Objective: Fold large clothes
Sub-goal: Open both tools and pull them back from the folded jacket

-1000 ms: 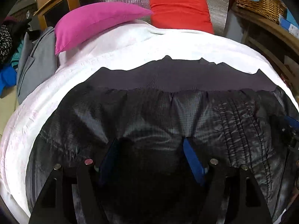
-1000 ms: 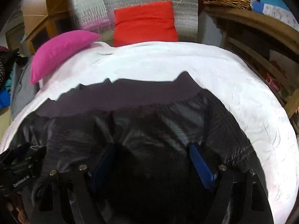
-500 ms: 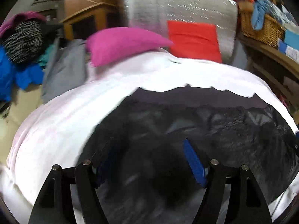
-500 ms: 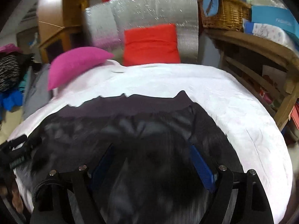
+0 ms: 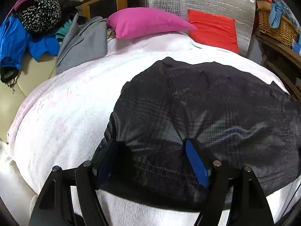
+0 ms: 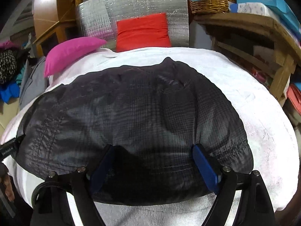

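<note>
A black quilted puffy jacket (image 5: 207, 113) lies spread on the white bed cover (image 5: 65, 113). Its near edge shows just under both grippers. My left gripper (image 5: 148, 143) is open at the jacket's left end, its left finger at the left edge and its fingertips sunk into the padding. In the right wrist view the jacket (image 6: 131, 113) fills the middle. My right gripper (image 6: 152, 148) is open over the jacket's right part near the front edge, with fabric bulging between the blue pads (image 6: 205, 169), whose inner faces stay bare. Part of the left gripper's body (image 6: 7, 148) shows at the far left.
A magenta pillow (image 5: 148, 22) and a red pillow (image 5: 212, 30) lean on silver padding (image 5: 207, 0) at the head of the bed. A grey garment (image 5: 84, 41) and a clothes pile (image 5: 33, 18) lie left. A wicker basket (image 5: 274, 26) and wooden shelves (image 6: 263, 30) stand right.
Both grippers drew back toward the bed's near side, so the jacket's front edge and white cover below now show. The left gripper went from the jacket's middle to its left edge.
</note>
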Tool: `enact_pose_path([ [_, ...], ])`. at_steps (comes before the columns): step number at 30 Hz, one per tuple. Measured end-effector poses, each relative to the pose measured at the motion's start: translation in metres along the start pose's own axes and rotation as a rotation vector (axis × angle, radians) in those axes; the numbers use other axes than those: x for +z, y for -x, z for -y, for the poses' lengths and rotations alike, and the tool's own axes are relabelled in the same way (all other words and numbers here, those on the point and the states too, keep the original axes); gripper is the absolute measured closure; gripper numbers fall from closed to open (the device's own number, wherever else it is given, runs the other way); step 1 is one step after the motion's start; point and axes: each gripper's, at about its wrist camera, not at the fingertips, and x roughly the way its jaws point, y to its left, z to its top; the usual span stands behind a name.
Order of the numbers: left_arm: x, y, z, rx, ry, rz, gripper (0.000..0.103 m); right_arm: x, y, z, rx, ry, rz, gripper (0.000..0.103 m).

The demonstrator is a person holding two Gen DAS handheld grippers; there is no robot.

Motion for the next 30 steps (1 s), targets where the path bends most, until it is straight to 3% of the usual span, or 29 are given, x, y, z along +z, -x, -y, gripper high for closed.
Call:
enact_pose_path([
  [4, 0.008, 0.041, 0.006, -0.022, 0.002, 0.038, 0.027, 0.013, 0.046, -0.012, 0.022, 0.021, 0.09, 0.016],
  [6, 0.008, 0.064, 0.014, -0.035, -0.017, 0.062, 0.021, 0.019, 0.07, -0.027, 0.035, 0.067, 0.118, 0.012],
  [10, 0.006, 0.11, 0.032, -0.068, -0.053, 0.099, 0.015, 0.012, 0.099, -0.046, 0.071, 0.104, 0.096, 0.0],
  [16, -0.008, 0.154, 0.044, -0.11, -0.064, 0.112, 0.012, -0.02, 0.136, -0.059, 0.082, 0.12, 0.064, 0.0],
  [30, -0.014, 0.166, 0.053, -0.081, -0.102, 0.126, 0.009, -0.027, 0.149, -0.055, 0.026, 0.128, 0.091, 0.0],
])
